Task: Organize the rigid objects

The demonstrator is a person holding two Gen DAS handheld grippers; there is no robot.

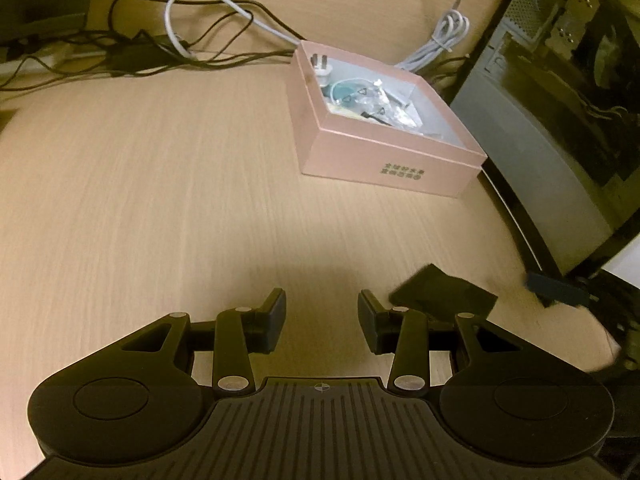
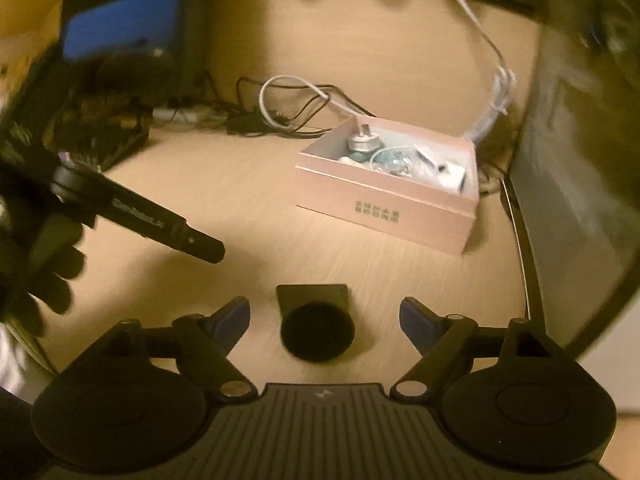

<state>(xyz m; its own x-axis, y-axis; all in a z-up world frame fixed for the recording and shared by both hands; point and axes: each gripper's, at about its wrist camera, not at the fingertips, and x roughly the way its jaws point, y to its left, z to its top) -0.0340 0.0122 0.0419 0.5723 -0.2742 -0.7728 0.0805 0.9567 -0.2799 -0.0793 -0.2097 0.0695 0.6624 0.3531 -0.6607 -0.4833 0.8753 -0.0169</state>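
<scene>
Nearest in the right wrist view, the right tool (image 2: 325,320) stands with its jaws spread wide, its blue-padded fingers (image 2: 234,318) apart and touching nothing. Between them, on the pale wood-grain table (image 2: 224,184), lies a small black object (image 2: 316,322) with a round dark face toward the camera and a flat square plate behind it; neither pad presses on it. In the left wrist view, the left tool (image 1: 322,316) is likewise open and empty, with only bare table between its pads, and the same black object (image 1: 442,296) lies just beside its right finger, partly hidden behind it. From the right wrist view, the left tool (image 2: 200,246) shows as a dark bar slanting in from the left, carried by a dark-gloved hand (image 2: 44,276) at the picture's edge. Farther across the table sits an open pink box (image 2: 384,216) with printed characters on its near wall; inside it lie a white plug adapter (image 2: 362,142), a teal item and some clear plastic packets, too jumbled to tell apart. Behind the box, black and white cables (image 1: 200,40) sprawl over the table. A dark computer case (image 1: 560,140) with a glass side stands just to the right of the box.
</scene>
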